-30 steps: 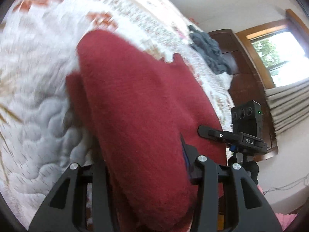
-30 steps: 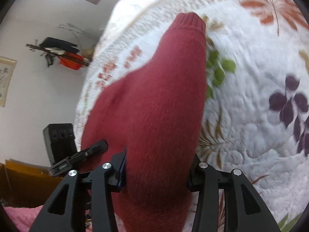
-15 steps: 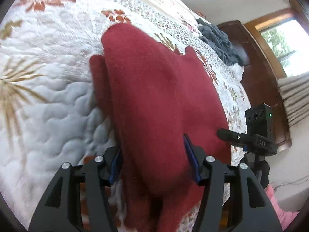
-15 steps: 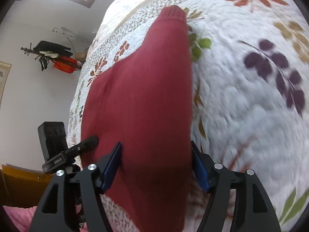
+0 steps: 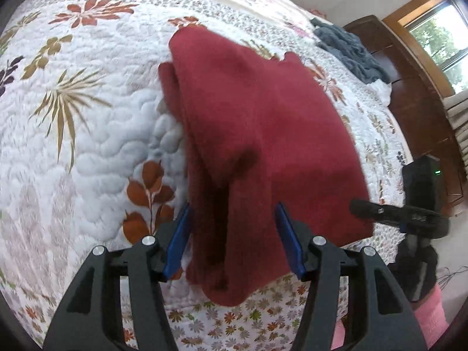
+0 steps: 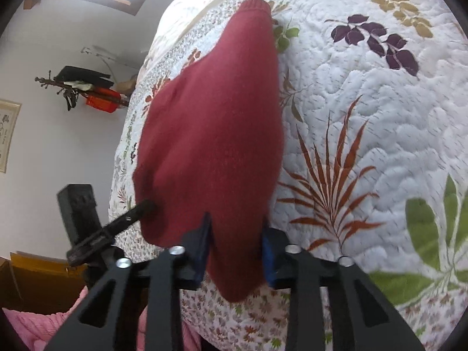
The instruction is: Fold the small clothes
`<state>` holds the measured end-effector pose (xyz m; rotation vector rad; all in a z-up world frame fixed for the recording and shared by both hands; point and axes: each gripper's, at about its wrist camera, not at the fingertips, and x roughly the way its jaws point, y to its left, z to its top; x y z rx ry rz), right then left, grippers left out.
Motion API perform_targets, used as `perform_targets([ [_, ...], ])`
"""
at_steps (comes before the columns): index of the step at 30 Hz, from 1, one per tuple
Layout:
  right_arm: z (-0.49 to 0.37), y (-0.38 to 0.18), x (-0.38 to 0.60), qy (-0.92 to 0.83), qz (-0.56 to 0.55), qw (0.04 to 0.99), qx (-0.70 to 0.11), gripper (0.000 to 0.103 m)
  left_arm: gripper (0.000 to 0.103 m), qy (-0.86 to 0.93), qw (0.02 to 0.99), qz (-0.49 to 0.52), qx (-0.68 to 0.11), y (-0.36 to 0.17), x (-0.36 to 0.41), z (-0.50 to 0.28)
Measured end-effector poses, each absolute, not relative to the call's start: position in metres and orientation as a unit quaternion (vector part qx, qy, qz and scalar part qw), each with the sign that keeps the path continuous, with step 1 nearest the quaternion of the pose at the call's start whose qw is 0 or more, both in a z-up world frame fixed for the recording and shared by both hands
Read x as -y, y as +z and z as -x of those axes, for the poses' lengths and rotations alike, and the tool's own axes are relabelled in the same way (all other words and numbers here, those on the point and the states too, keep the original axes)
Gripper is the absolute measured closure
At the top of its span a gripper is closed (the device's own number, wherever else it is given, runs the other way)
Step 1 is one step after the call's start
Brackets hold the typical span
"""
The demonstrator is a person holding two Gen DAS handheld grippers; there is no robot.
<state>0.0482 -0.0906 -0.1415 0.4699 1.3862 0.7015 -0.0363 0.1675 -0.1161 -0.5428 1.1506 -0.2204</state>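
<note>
**Red sweater on the quilt, a gripper at each near corner**

A dark red knitted sweater (image 5: 257, 134) lies on a white quilted bedspread (image 5: 73, 134) printed with leaves and flowers. It runs lengthwise away from both cameras, and its near edge reaches the flowered border at the edge of the bed.

The left gripper (image 5: 232, 234) stands with its blue-padded fingers (image 5: 178, 239) spread wide. A bunched, folded part of the sweater sits between them with a gap on each side, so nothing is pinched there. The fabric at this spot is layered and creased, with a second layer showing along its left edge.

The right gripper (image 6: 235, 245) has its blue pads (image 6: 267, 256) drawn in close against a narrow end of the sweater (image 6: 213, 134). The cloth fills the space between them, so it appears to be clamped, though motion blur makes the contact hard to confirm. From this side a sleeve with a ribbed cuff (image 6: 254, 5) stretches far up the quilt.

A grey-blue garment (image 5: 348, 49) lies crumpled at the far side of the bed, well apart from the sweater, near a dark wooden headboard (image 5: 409, 87). A black device on a stand (image 6: 77, 213) sits beside the bed
</note>
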Motion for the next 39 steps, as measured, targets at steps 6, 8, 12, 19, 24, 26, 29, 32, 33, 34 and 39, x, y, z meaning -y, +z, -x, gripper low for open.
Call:
perform_targets([
  [6, -0.033, -0.140, 0.096, 0.302, -0.187, 0.699, -0.621, 0.080, 0.044, -0.084, 0.792, 0.232, -0.559, -0.134, -0.167, 0.048],
  [8, -0.030, -0.146, 0.101, 0.295, -0.189, 0.698, -0.624, 0.080, 0.043, -0.081, 0.789, 0.237, -0.561, -0.139, -0.171, 0.052],
  [12, -0.026, -0.158, 0.103, 0.280, -0.179, 0.704, -0.628, 0.080, 0.043, -0.082, 0.790, 0.232, -0.562, -0.142, -0.173, 0.057],
  [19, -0.027, -0.187, 0.113, 0.250, -0.219, 0.694, -0.639, 0.079, 0.041, -0.080, 0.794, 0.218, -0.563, -0.143, -0.167, 0.056],
  [24, -0.018, -0.161, 0.120, 0.225, -0.199, 0.723, -0.622, 0.054, 0.042, -0.066, 0.796, 0.211, -0.563, -0.130, -0.163, 0.062],
  [26, -0.011, -0.147, 0.124, 0.210, -0.181, 0.739, -0.614, 0.051, 0.042, -0.060, 0.798, 0.207, -0.563, -0.121, -0.163, 0.067],
  [29, 0.001, -0.127, 0.128, 0.182, -0.145, 0.765, -0.600, 0.026, 0.040, -0.049, 0.802, 0.197, -0.562, -0.106, -0.166, 0.075],
  [32, 0.013, -0.111, 0.128, 0.158, -0.105, 0.786, -0.588, 0.019, 0.034, -0.036, 0.807, 0.187, -0.559, -0.090, -0.167, 0.085],
  [33, 0.018, -0.106, 0.126, 0.155, -0.096, 0.790, -0.585, 0.017, 0.032, -0.031, 0.810, 0.181, -0.557, -0.084, -0.166, 0.088],
  [34, 0.023, -0.100, 0.125, 0.152, -0.084, 0.794, -0.582, 0.015, 0.030, -0.023, 0.812, 0.173, -0.556, -0.078, -0.165, 0.091],
  [39, 0.045, -0.079, 0.120, 0.131, -0.039, 0.812, -0.567, 0.009, 0.026, 0.001, 0.823, 0.156, -0.546, -0.056, -0.164, 0.109],
])
